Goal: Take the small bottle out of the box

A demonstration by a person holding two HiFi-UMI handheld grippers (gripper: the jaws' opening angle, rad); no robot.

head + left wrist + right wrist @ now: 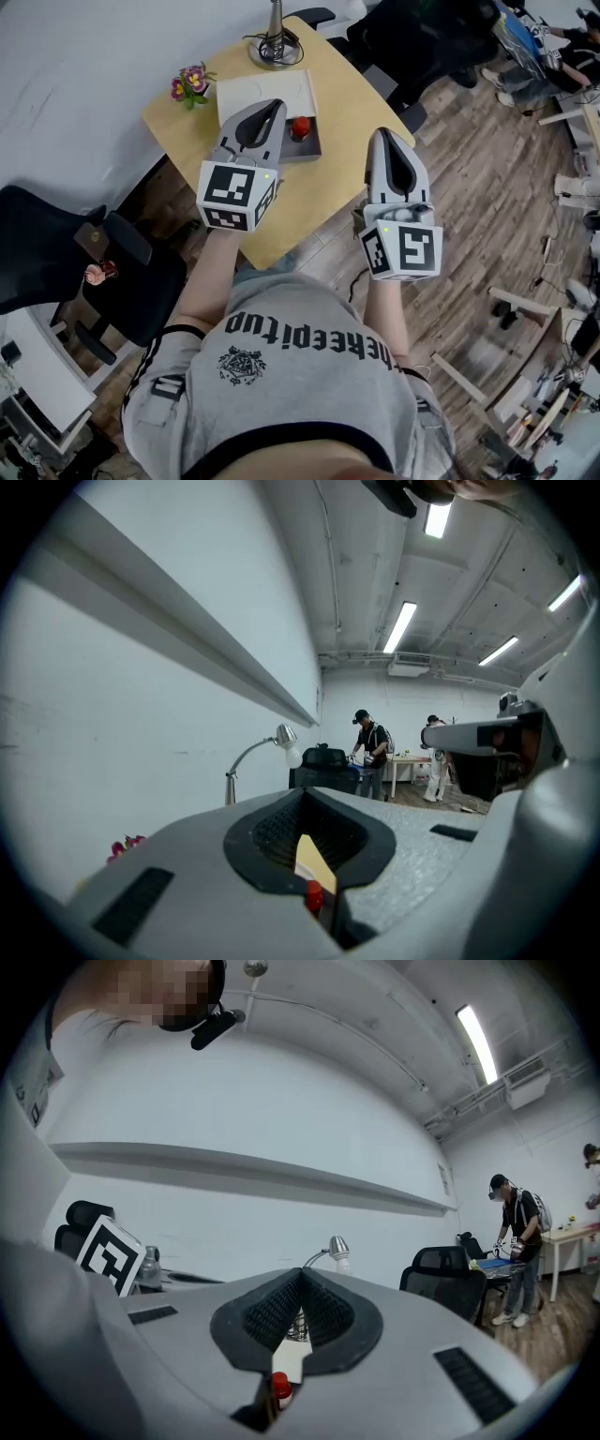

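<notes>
A small bottle with a red cap (300,127) stands in a shallow grey box (313,147) whose white lid (267,94) lies open behind it, on a yellow table (347,112). My left gripper (275,105) hovers over the table just left of the bottle, shut and empty. My right gripper (384,133) is held off the table's right edge, also shut with nothing in it. In the left gripper view the red cap (314,895) peeks through the slot below the closed jaws (305,794). The right gripper view shows the cap (279,1389) under its closed jaws (302,1274).
A desk lamp's round base (274,47) stands at the table's far edge and a small bunch of flowers (190,82) at its left corner. A black office chair (56,253) is on the left, and more chairs (422,37) beyond the table. A person (373,752) stands far off.
</notes>
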